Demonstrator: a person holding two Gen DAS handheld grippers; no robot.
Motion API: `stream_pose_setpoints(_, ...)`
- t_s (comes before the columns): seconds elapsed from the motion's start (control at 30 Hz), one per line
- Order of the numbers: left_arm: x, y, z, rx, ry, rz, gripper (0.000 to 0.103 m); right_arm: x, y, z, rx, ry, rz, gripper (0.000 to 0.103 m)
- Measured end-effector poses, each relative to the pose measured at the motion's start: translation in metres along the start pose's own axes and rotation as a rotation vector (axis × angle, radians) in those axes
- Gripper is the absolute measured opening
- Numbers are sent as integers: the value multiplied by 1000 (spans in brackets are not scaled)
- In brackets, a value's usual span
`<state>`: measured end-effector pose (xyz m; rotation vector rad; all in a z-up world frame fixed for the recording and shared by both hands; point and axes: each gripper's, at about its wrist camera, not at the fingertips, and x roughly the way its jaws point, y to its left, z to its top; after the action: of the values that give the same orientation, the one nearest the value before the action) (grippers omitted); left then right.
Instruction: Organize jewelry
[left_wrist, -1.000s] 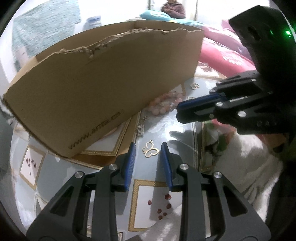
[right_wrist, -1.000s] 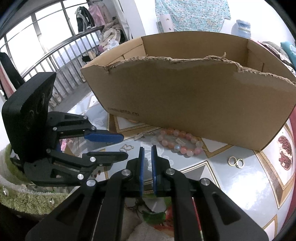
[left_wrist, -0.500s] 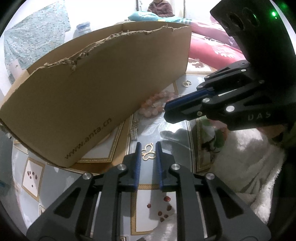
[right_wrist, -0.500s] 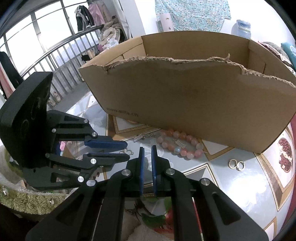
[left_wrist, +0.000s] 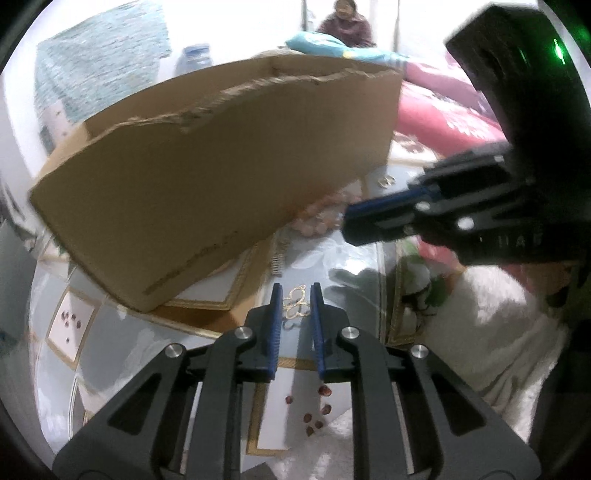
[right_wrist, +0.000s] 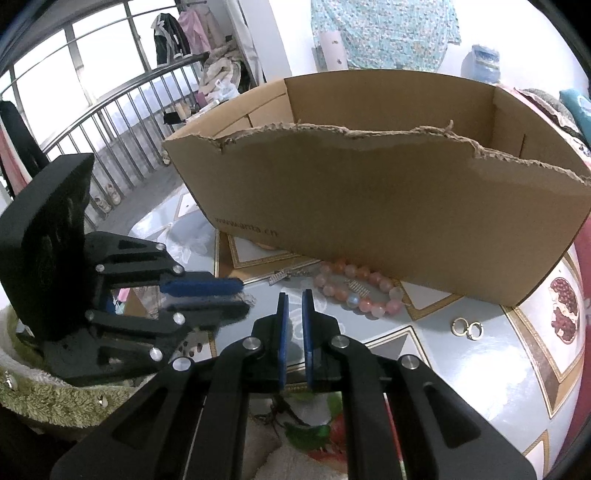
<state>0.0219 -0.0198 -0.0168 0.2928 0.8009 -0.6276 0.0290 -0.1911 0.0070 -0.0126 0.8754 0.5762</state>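
The left gripper (left_wrist: 295, 295) is clamped on the gold butterfly pendant (left_wrist: 296, 305) just above the patterned table (right_wrist: 436, 376), near the torn cardboard box (right_wrist: 388, 206), while the right gripper (right_wrist: 293, 299) hangs closed and empty before the pink bead bracelet (right_wrist: 360, 290) and two gold rings (right_wrist: 467, 328).

- The left tongs (left_wrist: 296, 300) tilt downward, their blue pads (left_wrist: 275, 306) drawn in to a narrow gap with something small and gold caught between them.
- The right tongs (right_wrist: 293, 299) tilt down likewise, jaws all but closed, nothing between them.
- They sit side by side, tips near each other.
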Motion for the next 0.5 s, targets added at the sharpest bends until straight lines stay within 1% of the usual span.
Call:
stream_pose_setpoints(0.13, -11, 15, -4, -102, -27, 44, 14, 6, 7, 3, -21, 9, 18, 8)
stream_pose_setpoints(0.27, -18, 27, -9, -178, -46, 70, 14, 17, 18, 7, -52, 26, 33, 9)
stream_pose_setpoints(0.33, -20, 31, -12, -203, -51, 79, 14, 24, 22, 9, -57, 43, 28, 15)
stream_pose_setpoints(0.37, -21, 33, -13, -210, -52, 81, 14, 27, 23, 9, -57, 47, 22, 19)
stream_pose_setpoints(0.5, -23, 39, -16, -219, -49, 94, 14, 36, 23, 13, -47, 53, -1, 20)
